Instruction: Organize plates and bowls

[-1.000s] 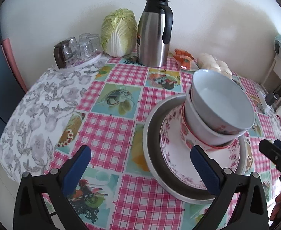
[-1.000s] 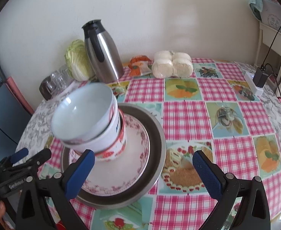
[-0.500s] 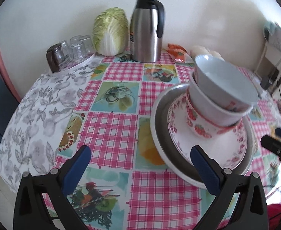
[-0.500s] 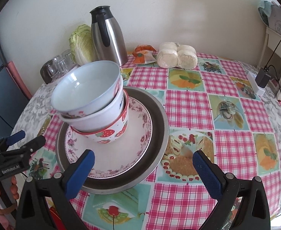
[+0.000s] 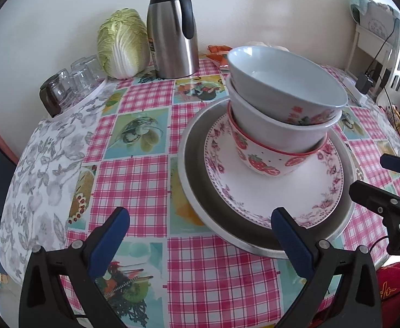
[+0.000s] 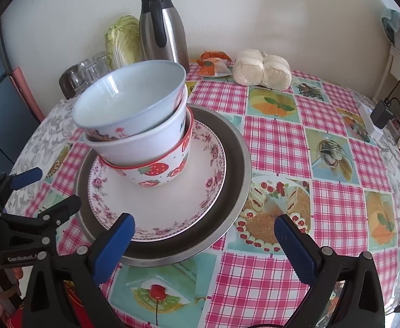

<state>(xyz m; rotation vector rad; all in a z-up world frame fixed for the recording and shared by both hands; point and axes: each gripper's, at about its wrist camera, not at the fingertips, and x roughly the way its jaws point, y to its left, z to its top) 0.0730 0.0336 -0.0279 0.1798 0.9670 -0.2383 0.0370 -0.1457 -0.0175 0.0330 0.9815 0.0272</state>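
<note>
A metal tray [image 5: 197, 191] [image 6: 238, 169] on the checked tablecloth holds a floral plate [image 5: 303, 191] [image 6: 178, 205]. On the plate stand three nested bowls, leaning: a strawberry bowl [image 5: 260, 158] [image 6: 159, 172] at the bottom, a white bowl [image 5: 276, 128] [image 6: 145, 145] in it, a pale blue-white bowl [image 5: 281, 82] [image 6: 129, 98] on top. My left gripper [image 5: 200, 235] is open and empty, near the tray's near-left rim. My right gripper [image 6: 204, 235] is open and empty, at the tray's near rim. Each gripper shows at the other view's edge.
At the back stand a steel thermos [image 5: 172, 30] [image 6: 164, 27], a cabbage [image 5: 123, 43] [image 6: 123, 41] and upturned glasses [image 5: 71, 82] [image 6: 88, 73]. Bagged buns [image 6: 262, 71] and an orange packet [image 6: 213, 63] lie back right. A charger and cable [image 6: 380, 114] sit at the right edge.
Both grippers have shifted around the stack, which now sits more central in both views. Both stay open and empty. The bowls and plates have not moved on the table.
</note>
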